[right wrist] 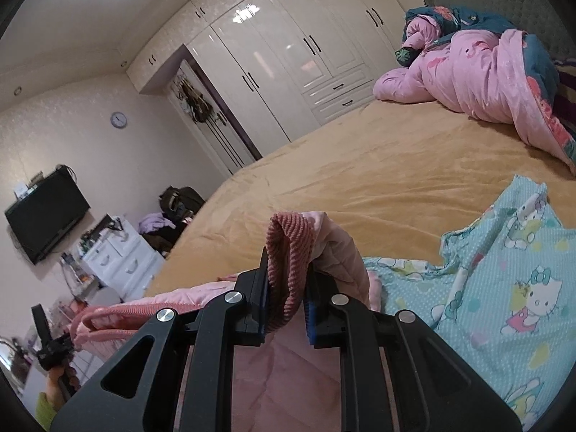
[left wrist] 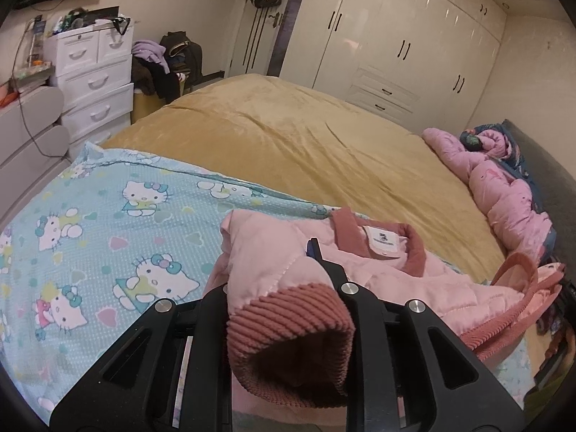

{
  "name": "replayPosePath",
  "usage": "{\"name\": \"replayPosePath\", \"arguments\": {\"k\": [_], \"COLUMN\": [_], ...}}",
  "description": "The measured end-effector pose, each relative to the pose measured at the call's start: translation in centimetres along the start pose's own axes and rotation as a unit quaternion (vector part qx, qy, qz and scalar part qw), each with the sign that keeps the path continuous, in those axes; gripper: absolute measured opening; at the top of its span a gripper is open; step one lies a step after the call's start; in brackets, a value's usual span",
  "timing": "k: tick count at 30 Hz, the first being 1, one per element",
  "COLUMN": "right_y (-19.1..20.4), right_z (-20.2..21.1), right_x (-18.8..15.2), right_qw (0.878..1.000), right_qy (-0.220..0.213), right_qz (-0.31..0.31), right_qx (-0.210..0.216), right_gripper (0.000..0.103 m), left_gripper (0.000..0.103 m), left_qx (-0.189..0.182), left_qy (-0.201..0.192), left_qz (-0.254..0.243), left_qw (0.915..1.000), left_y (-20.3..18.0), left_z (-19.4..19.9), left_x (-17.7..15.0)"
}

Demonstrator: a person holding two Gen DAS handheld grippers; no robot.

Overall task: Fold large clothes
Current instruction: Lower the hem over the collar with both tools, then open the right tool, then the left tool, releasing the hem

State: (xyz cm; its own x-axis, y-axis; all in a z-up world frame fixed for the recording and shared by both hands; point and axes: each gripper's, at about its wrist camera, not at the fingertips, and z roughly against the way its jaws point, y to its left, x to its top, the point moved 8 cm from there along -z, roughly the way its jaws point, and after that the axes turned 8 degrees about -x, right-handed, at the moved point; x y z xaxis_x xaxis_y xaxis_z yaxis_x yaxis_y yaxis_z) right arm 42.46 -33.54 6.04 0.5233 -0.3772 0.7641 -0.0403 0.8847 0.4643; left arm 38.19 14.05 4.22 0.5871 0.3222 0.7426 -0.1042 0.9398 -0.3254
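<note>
A pink quilted jacket (left wrist: 414,284) with dark pink corduroy collar and cuffs lies on a Hello Kitty sheet (left wrist: 108,216) on the bed. My left gripper (left wrist: 288,273) is shut on one sleeve near its corduroy cuff (left wrist: 291,327); the sleeve hides the left finger. My right gripper (right wrist: 286,288) is shut on the other corduroy cuff (right wrist: 288,248), which stands up between the blue pads. The jacket body (right wrist: 288,370) lies under the right gripper. The left gripper also shows small at the far left of the right wrist view (right wrist: 50,345).
A mustard blanket (left wrist: 288,136) covers the bed. A rumpled pink and blue quilt (right wrist: 496,72) lies by the headboard. White wardrobes (left wrist: 396,36) line the far wall. A white drawer unit (left wrist: 93,79) and a clothes pile (left wrist: 162,64) stand beside the bed.
</note>
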Motion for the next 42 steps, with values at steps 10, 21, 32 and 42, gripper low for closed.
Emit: {"name": "replayPosePath", "arguments": {"k": [10,21,32,42], "right_y": [-0.9,-2.2,-2.6,-4.5], "right_z": [-4.9,-9.6,-14.1,-16.3], "right_x": [-0.6,-1.6,-3.6,-4.3], "right_qw": [0.999,0.996,0.989,0.988], "right_qy": [0.015,0.046,0.082,0.118], "right_qz": [0.017,0.009,0.033,-0.073], "right_qx": [-0.044,-0.076,-0.117,-0.07], "right_gripper": [0.014,0.014,0.015,0.027], "left_gripper": [0.013,0.014,0.014,0.014], "left_qx": [0.013,0.039,0.05,0.041], "left_qy": [0.015,0.031,0.039,0.043], "left_qz": [-0.016,-0.049,-0.056,-0.051], "left_qw": [0.9997,0.9976,0.9964,0.9969], "left_y": [0.1,-0.3,0.1,0.1], "left_z": [-3.6,-6.8,-8.9,-9.4], "left_x": [0.7,0.5,-0.6,-0.7]}}
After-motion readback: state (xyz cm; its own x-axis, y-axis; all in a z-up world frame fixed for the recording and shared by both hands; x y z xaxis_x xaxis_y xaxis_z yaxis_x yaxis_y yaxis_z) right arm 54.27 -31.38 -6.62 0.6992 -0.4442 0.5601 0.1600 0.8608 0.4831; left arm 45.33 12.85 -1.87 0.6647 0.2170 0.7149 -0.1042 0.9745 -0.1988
